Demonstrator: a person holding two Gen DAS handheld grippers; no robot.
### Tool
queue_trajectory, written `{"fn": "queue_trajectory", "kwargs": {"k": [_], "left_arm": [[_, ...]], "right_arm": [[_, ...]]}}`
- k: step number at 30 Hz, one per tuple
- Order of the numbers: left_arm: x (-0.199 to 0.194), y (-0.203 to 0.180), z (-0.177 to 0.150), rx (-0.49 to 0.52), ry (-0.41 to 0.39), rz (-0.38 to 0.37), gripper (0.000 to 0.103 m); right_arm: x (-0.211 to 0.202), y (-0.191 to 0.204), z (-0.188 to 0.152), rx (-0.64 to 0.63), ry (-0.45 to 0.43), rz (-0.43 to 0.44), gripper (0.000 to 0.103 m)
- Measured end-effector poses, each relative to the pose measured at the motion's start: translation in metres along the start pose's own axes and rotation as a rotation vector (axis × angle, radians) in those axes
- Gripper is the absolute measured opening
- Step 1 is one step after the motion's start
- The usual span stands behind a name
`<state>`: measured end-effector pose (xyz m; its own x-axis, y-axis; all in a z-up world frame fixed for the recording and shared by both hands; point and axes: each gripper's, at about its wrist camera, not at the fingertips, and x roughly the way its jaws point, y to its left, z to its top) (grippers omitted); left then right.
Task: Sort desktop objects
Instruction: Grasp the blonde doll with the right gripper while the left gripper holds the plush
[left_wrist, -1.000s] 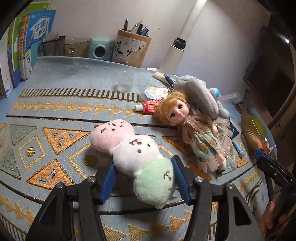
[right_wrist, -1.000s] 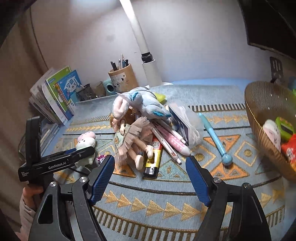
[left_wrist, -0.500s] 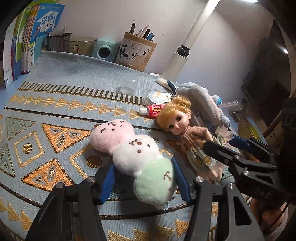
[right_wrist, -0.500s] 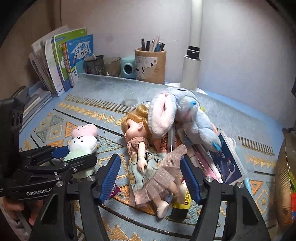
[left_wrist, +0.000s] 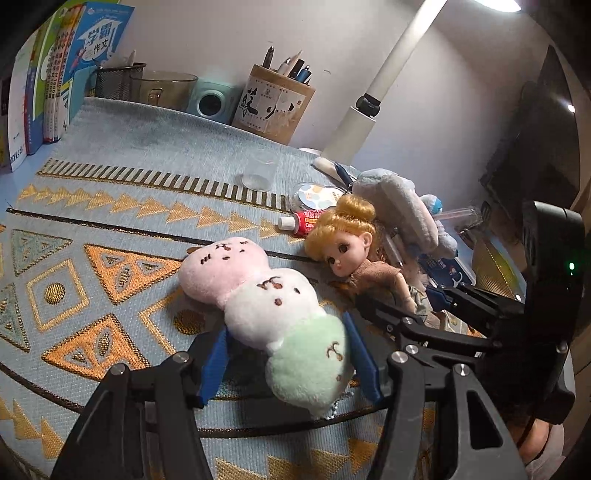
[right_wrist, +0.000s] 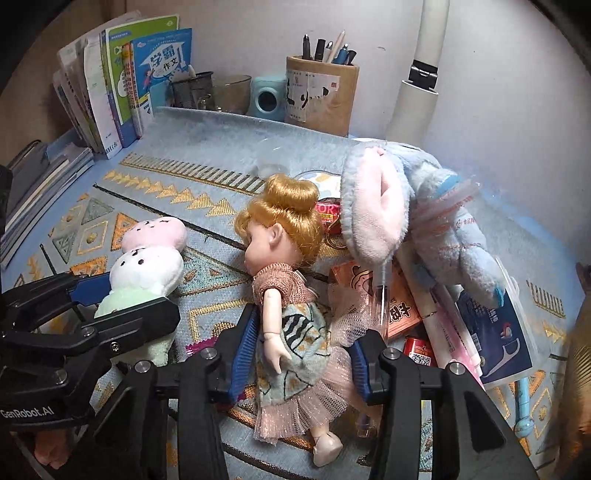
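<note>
Straddling the plush (left_wrist: 273, 314) and doll (right_wrist: 291, 314) with spread fingers, only the right view shows the doll's skirt

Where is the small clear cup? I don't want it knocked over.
In the left wrist view the clear cup stands upright on the patterned mat, beyond the doll, before the pen holder.

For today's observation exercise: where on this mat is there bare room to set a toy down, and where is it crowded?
Free: the mat between the books, the clear cup and the three-ball plush. Crowded: around the doll and grey plush, over pens and packets.
</note>
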<state>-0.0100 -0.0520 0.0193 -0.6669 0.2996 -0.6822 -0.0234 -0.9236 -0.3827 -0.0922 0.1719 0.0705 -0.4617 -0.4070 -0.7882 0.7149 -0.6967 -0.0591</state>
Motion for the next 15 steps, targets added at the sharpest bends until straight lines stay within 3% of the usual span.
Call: {"fn": "queue_trajectory", "kwargs": {"k": [7, 15], "left_arm": [[0.001, 0.0, 0.0, 0.009, 0.001, 0.001, 0.056], [0.001, -0.008, -0.001, 0.05, -0.004, 0.02, 0.056]], "right_arm": [[-0.039, -0.022, -0.014, 0.104, -0.052, 0.042, 0.034], [-0.094, -0.067, -0.068, 0.257, -0.074, 0.015, 0.034]]}}
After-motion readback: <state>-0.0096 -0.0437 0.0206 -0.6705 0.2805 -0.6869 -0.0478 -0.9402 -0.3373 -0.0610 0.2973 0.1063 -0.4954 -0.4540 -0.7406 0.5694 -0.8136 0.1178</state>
